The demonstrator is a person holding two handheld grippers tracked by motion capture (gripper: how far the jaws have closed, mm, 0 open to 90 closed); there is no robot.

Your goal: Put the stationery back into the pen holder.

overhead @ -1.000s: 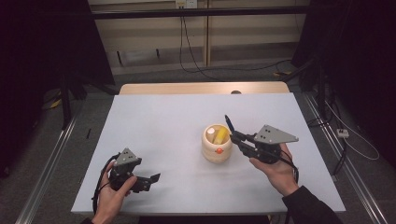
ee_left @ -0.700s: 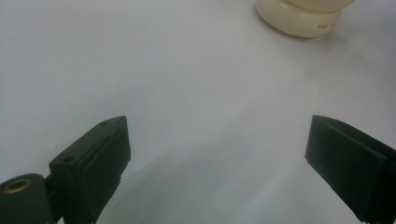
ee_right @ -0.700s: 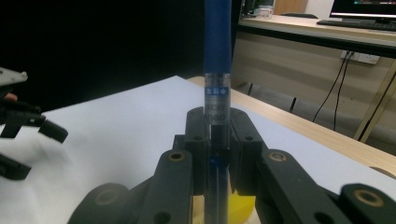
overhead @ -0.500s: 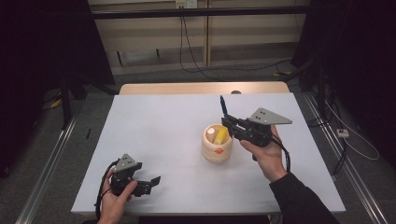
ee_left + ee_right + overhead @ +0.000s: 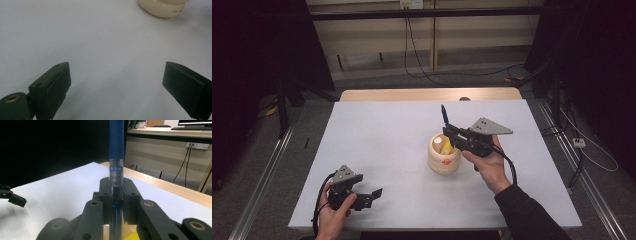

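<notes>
A cream, round pen holder stands right of the table's middle, with a yellow item inside it and an orange dot on its side. Just above its far rim my right gripper is shut on a blue pen that points nearly straight up. In the right gripper view the blue pen rises between the closed jaws of the gripper. My left gripper rests open near the front left edge. Its view shows the wide gap of the gripper over bare table and the holder's base ahead.
The white table has a wooden strip along its far edge. Beyond it are a low shelf and hanging cables. A power strip lies on the floor at the right. Metal rails run beside the table.
The right gripper has moved left and toward the far side until it is over the holder. The pen has swung from slanted to nearly upright. The left hand has drawn back slightly toward the front edge.
</notes>
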